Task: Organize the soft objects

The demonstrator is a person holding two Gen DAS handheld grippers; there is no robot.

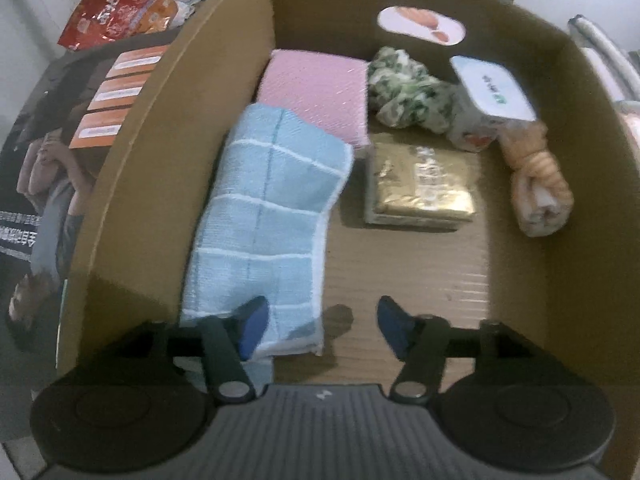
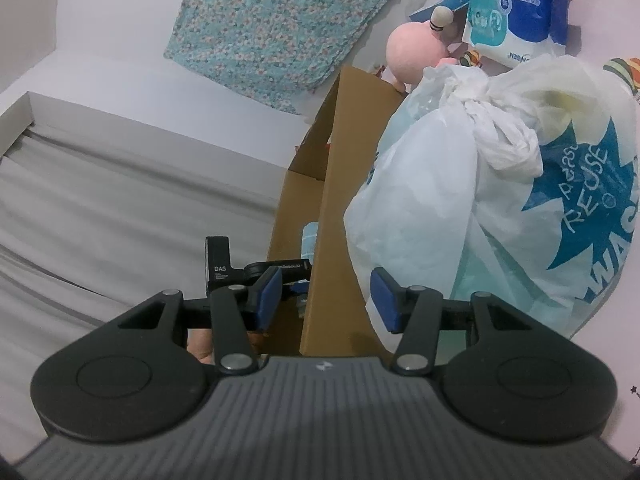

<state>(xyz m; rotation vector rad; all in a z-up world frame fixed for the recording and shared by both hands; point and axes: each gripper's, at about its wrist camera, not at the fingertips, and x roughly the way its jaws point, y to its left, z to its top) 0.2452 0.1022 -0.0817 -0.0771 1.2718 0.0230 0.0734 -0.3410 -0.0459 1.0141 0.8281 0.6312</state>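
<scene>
My left gripper [image 1: 322, 326] is open above the near end of a cardboard box [image 1: 192, 92]. A folded light blue towel [image 1: 268, 216] lies along the box's left wall, its near end under my left finger. Behind it lies a pink cloth [image 1: 316, 92]. A green patterned cloth [image 1: 408, 88], a gold packet [image 1: 420, 184], a white tissue pack [image 1: 492, 88] and a rolled peach towel [image 1: 540, 184] also lie inside. My right gripper [image 2: 326, 296] is open and empty, over the box's edge [image 2: 340, 208] beside a white plastic bag [image 2: 480, 200].
A red snack bag [image 1: 120, 4] and a printed poster [image 1: 60, 152] lie left of the box. In the right wrist view there are a grey mattress [image 2: 120, 208], a floral cloth [image 2: 280, 24], a pink plush toy [image 2: 412, 52] and a blue diaper pack [image 2: 512, 12].
</scene>
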